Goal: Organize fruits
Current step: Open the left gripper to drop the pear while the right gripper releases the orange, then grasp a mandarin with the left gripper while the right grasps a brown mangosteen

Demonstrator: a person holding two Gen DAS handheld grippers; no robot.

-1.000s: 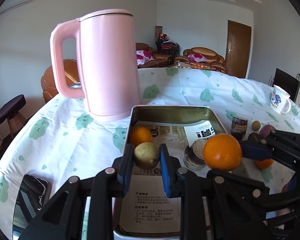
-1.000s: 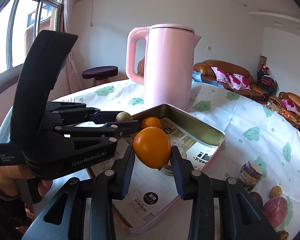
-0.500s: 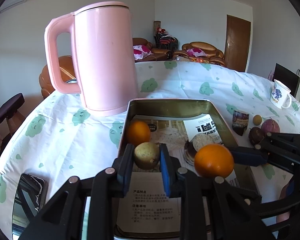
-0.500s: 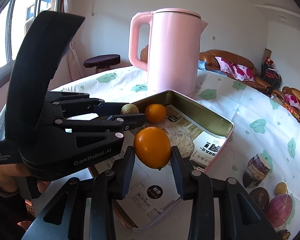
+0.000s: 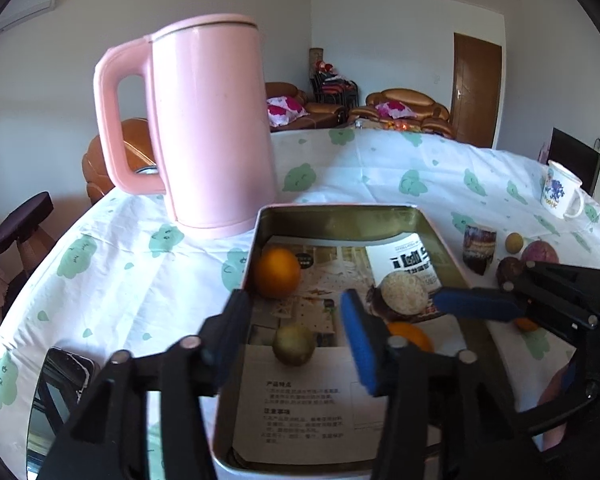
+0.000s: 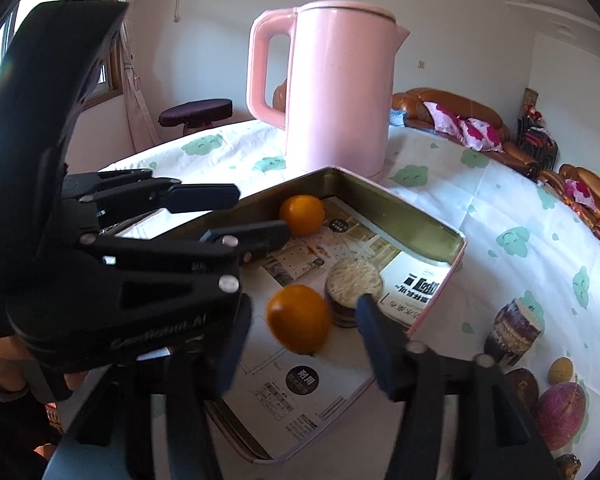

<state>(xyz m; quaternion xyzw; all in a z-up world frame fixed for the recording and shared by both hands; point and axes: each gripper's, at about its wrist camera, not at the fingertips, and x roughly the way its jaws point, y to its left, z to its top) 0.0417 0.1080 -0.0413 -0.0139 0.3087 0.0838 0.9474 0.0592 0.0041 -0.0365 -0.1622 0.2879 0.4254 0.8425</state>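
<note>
Now both grippers stand over the metal tray (image 5: 336,216), and both have just been opening. The left gripper (image 5: 296,332) has its jaws apart around a small yellow-green fruit (image 5: 294,344), the pads clear of it. The right gripper (image 6: 300,332) is likewise spread, with an orange (image 6: 299,318) between its jaws but untouched, blurred as if dropping onto the paper lining.

I judge these fruits light, firm and round, so they are apt to roll on the slick paper; a hold across the widest part would suit them best, with modest pressure, since the skin can bruise.

A second orange (image 5: 277,267) sits near the tray's far corner beside the pink kettle (image 5: 212,128). The left wrist view alone shows a mug (image 5: 560,196) at the counter's far edge and a phone-like dark slab (image 5: 60,392) near the camera. The right wrist view alone shows the window and the person's hand (image 6: 4,364) holding the left gripper, plus a purple fruit (image 6: 560,416) still out on the counter.
</note>
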